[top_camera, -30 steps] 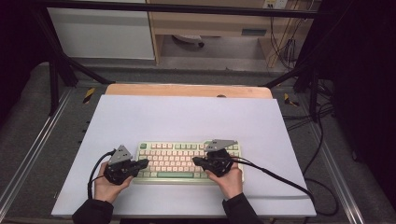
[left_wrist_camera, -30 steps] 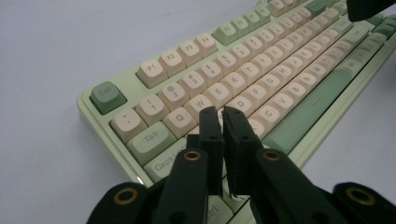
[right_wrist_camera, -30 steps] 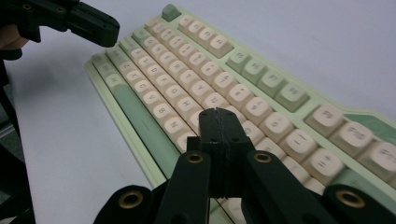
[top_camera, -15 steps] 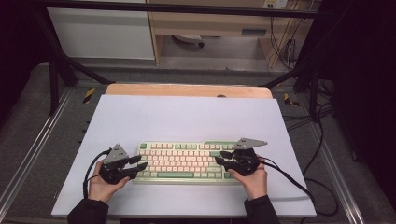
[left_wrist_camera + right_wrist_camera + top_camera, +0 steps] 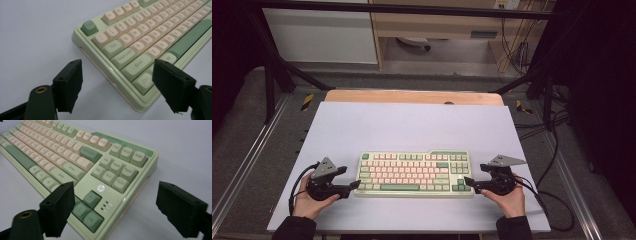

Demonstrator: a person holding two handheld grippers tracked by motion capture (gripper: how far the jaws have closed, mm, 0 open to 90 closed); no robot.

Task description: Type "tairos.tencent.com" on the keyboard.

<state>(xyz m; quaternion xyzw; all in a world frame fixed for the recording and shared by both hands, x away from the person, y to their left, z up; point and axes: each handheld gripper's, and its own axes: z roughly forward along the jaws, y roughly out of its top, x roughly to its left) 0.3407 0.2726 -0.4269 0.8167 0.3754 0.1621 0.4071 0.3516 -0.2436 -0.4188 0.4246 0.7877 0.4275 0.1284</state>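
Two hand-held grippers, left (image 5: 351,179) and right (image 5: 468,181), have just been opening; jaws apart, empty, flanking the keyboard (image 5: 412,174) at lower centre, hands level on the tabletop (image 5: 412,125).

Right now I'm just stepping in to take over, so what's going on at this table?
A person holds a gripper in each hand at the two ends of a green and cream keyboard lying flat on the white table. The left gripper and the right gripper have both just been opening, and their jaws now stand apart, each pair about a near corner of the keyboard without pressing on it. Nothing is gripped.
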